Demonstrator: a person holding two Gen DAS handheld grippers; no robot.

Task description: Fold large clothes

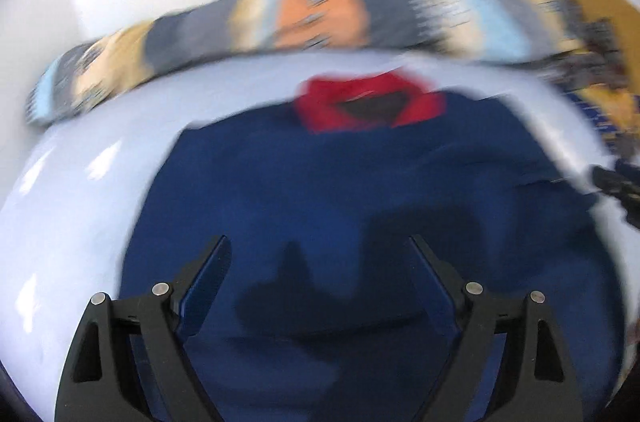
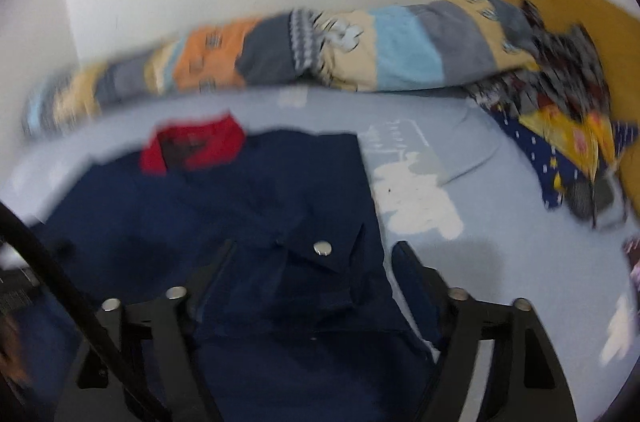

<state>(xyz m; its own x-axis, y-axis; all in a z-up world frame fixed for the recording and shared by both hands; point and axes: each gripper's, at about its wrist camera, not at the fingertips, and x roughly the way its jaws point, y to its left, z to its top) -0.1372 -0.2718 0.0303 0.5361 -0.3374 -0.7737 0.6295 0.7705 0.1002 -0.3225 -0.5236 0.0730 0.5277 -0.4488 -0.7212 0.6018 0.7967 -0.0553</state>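
With the navy jacket [image 2: 224, 222] lying flat on the bed [image 2: 460, 182], both the left hand-held gripper [image 1: 320, 262] and right hand-held gripper [image 2: 312, 262] hang spread wide and empty above it, so a hasty, blurred grab could bunch the cloth and skew the fold.

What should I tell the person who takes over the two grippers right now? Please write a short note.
Left gripper: open, empty, over the navy jacket.
Right gripper: open, empty, over the jacket's right edge near a snap button.
The jacket lies on the light blue sheet, red collar toward the wall; the striped blanket lies behind it.
Done: one side seems folded in.
Left: the remaining folds.
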